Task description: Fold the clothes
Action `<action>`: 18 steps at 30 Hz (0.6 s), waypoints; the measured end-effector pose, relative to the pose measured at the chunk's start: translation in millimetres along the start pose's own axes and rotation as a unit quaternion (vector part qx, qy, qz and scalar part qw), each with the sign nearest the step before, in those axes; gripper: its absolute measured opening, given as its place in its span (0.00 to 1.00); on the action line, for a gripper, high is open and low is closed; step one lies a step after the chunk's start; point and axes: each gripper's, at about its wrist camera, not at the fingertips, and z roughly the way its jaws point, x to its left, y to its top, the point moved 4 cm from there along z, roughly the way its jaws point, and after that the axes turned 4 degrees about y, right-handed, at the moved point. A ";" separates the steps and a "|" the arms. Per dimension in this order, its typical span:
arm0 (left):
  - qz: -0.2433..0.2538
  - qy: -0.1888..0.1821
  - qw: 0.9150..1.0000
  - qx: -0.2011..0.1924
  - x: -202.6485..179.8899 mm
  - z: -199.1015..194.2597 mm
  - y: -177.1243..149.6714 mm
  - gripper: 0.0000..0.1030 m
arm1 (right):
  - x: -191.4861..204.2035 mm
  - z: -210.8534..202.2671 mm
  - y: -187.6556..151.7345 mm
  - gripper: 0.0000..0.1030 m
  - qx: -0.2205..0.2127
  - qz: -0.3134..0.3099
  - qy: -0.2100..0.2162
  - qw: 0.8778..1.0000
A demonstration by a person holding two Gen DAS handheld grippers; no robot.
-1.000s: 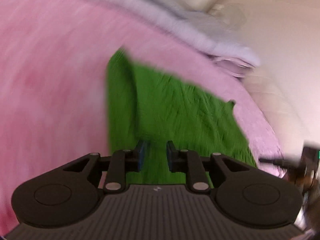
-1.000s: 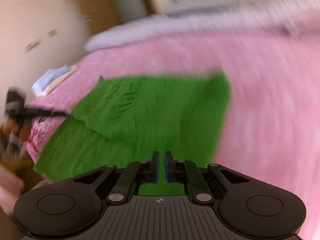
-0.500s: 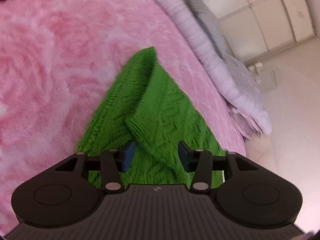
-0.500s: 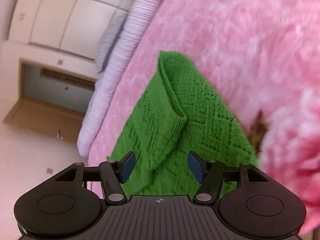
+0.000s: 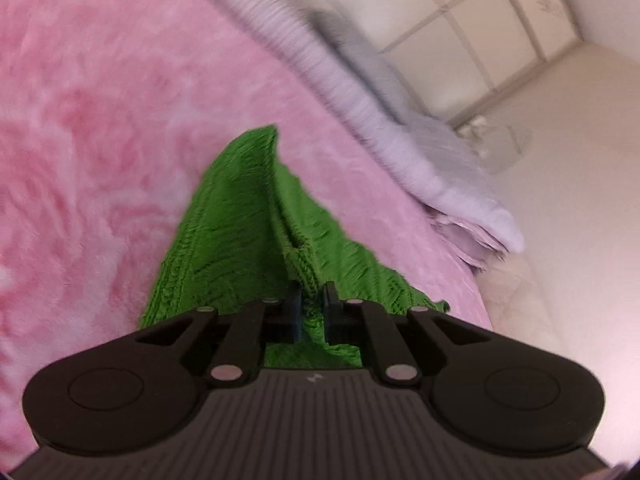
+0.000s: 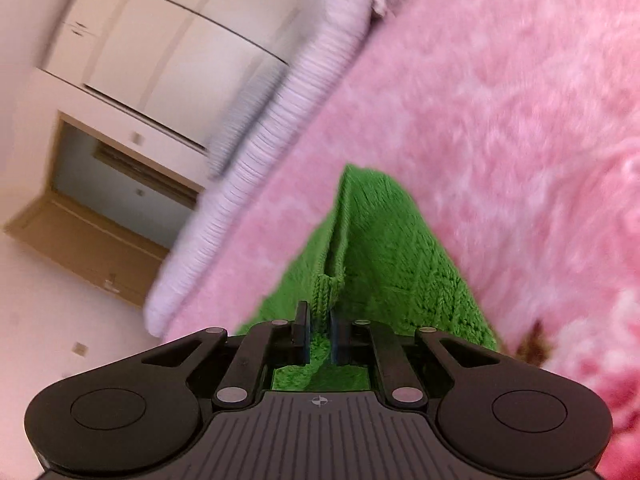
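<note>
The green knitted garment (image 5: 240,240) lies on the pink blanket (image 5: 100,120) near the bed's edge; the left gripper (image 5: 309,312) is clamped on a ribbed corner of it, and the right gripper (image 6: 319,334) pinches another ribbed corner in the same way, the knit (image 6: 400,264) running away from each toward the far side. To fold well, I judge both corners should rise together, level and evenly taut, so the cloth carries over in one sheet; the thick knit may sag or slip if the pull is uneven. A ribbed lilac cover (image 5: 360,92) lies along the far edge, a wardrobe (image 6: 168,48) beyond it; the fluffy blanket may drag at the knit.
</note>
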 end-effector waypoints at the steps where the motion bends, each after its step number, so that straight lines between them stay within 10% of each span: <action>1: 0.005 0.000 1.000 0.003 1.4 -7.4 -6.1 0.06 | -2.8 -10.3 -4.6 0.07 0.003 0.000 -0.001 1.000; 6: -0.025 0.039 0.998 0.044 35.7 -21.3 -51.3 0.06 | -39.9 -40.8 -53.1 0.07 0.046 0.028 -0.060 0.997; 18: 0.007 0.026 0.999 0.027 26.6 -55.1 -74.8 0.06 | -27.7 -69.2 -63.2 0.07 0.005 0.027 -0.027 0.999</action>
